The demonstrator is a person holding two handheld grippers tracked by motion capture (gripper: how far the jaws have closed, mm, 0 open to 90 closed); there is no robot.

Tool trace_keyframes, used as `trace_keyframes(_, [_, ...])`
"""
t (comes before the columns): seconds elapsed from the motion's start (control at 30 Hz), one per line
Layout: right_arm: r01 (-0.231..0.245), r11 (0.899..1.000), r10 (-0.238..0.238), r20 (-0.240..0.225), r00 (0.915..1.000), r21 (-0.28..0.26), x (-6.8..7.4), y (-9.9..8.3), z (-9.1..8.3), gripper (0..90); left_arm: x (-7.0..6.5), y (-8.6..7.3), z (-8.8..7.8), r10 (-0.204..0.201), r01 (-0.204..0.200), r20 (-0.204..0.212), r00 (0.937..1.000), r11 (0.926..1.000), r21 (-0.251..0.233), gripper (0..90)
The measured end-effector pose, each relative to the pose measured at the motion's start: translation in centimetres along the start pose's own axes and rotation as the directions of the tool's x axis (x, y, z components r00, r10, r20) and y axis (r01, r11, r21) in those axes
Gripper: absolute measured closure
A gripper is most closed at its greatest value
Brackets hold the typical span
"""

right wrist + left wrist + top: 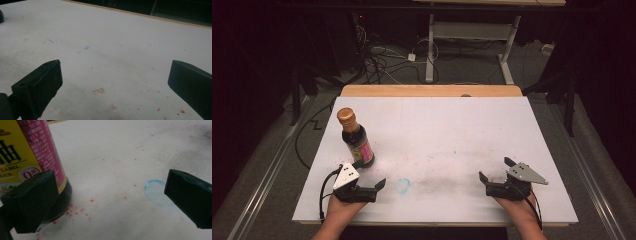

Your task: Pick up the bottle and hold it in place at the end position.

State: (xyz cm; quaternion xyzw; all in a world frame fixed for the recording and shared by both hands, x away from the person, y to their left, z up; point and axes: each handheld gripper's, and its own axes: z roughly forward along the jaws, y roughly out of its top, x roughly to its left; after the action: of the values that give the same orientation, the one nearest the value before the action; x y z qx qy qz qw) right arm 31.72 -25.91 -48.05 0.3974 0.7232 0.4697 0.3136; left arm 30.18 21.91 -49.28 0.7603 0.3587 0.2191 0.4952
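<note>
A dark sauce bottle (pixel 355 140) with a gold cap and a pink and yellow label stands upright on the left part of the white tabletop (pixel 442 130). My left gripper (pixel 370 173) lies low near the front edge, just in front and to the right of the bottle, jaws wide open. In the left gripper view the bottle (pixel 37 155) rises just behind the left jaw, and the left gripper (pixel 110 197) has bare table between its jaws. My right gripper (pixel 495 169) rests at the front right, open and empty, and in its own view the right gripper (pixel 115 82) spans bare table.
A faint blue ring stain (pixel 402 185) lies between the two grippers, and it also appears as a blue ring (pixel 156 195) by the right jaw. Red specks (pixel 75 210) dot the board near the bottle's base. A wooden strip (pixel 432 90) edges the far side; cables lie on the floor beyond.
</note>
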Motion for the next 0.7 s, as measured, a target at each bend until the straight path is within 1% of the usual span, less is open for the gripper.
trace_keyframes(0.07, [0.001,1.0,-0.001,0.001,1.0,0.001,0.01,0.01,0.01,0.1,0.04,0.0,0.0,-0.004,0.004,0.001,1.0,1.0,-0.001,0.0])
trace_keyframes(0.17, [0.022,1.0,-0.022,0.01,0.9997,0.005,0.2,0.01,0.01,0.2,0.03,0.0,0.0,-0.003,0.003,0.002,1.0,1.0,0.0,0.0])
trace_keyframes(0.7, [0.02,1.0,-0.02,0.011,0.9997,0.006,0.21,0.0,0.04,0.2,0.02,0.09,0.13,-0.001,0.001,0.007,1.0,0.9999,0.015,0.0])
